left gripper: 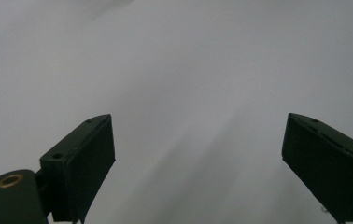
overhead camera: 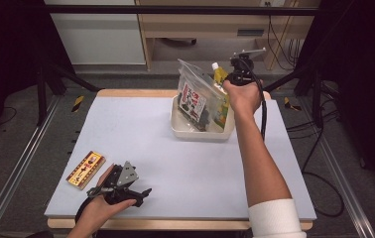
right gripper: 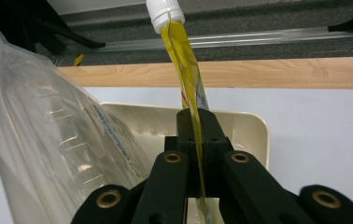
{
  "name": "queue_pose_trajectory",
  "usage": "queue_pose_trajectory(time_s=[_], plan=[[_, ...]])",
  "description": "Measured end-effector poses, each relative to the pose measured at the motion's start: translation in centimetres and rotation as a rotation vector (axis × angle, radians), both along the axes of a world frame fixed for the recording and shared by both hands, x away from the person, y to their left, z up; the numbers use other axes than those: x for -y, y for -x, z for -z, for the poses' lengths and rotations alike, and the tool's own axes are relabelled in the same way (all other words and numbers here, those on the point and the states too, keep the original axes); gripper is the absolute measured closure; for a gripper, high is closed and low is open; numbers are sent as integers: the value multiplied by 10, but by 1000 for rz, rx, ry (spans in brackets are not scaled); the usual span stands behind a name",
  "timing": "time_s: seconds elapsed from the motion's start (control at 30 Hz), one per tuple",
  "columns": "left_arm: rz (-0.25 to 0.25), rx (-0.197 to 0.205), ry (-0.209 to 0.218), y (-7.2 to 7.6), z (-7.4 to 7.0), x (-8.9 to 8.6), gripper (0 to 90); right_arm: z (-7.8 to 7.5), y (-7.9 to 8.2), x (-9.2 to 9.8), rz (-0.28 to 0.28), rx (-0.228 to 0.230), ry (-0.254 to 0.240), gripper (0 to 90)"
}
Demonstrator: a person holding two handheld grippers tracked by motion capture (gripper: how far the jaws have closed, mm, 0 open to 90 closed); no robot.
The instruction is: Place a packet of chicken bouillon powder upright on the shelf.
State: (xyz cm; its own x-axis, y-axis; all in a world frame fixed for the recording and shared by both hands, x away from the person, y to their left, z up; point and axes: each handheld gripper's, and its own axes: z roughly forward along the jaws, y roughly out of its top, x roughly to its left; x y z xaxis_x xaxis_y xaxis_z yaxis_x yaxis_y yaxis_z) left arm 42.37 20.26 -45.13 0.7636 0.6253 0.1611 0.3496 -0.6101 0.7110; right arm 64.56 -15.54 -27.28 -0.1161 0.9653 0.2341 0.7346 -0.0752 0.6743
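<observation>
My right gripper (right gripper: 197, 126) is shut on the edge of a yellow-green spouted pouch (right gripper: 186, 60) with a white cap (right gripper: 165, 11). It holds the pouch upright over the right side of a cream tub (right gripper: 254, 126). From above, the right gripper (overhead camera: 231, 79) and the pouch (overhead camera: 220, 77) are at the tub's (overhead camera: 195, 133) far right corner. A clear plastic bag (overhead camera: 194, 94) with a printed packet inside leans in the tub. My left gripper (overhead camera: 143, 194) lies near the table's front edge. Its jaws stand open over the bare mat (left gripper: 179, 70) with nothing between them.
A yellow and red flat box (overhead camera: 86, 169) lies at the front left of the grey mat (overhead camera: 141, 129), just left of my left hand. The clear bag (right gripper: 48, 140) crowds the left of the right gripper view. Wooden table edge (right gripper: 268, 72) runs behind the tub.
</observation>
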Motion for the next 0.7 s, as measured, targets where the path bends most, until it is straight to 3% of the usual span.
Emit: queue_pose_trajectory(time_s=[0.37,0.7], plan=[[-1,3,-1,0,1,1,93,15,2,7,17,71,-67,900],[1,-2,-8,0,2,2,93,28,4,9,17,142,-95,900]])
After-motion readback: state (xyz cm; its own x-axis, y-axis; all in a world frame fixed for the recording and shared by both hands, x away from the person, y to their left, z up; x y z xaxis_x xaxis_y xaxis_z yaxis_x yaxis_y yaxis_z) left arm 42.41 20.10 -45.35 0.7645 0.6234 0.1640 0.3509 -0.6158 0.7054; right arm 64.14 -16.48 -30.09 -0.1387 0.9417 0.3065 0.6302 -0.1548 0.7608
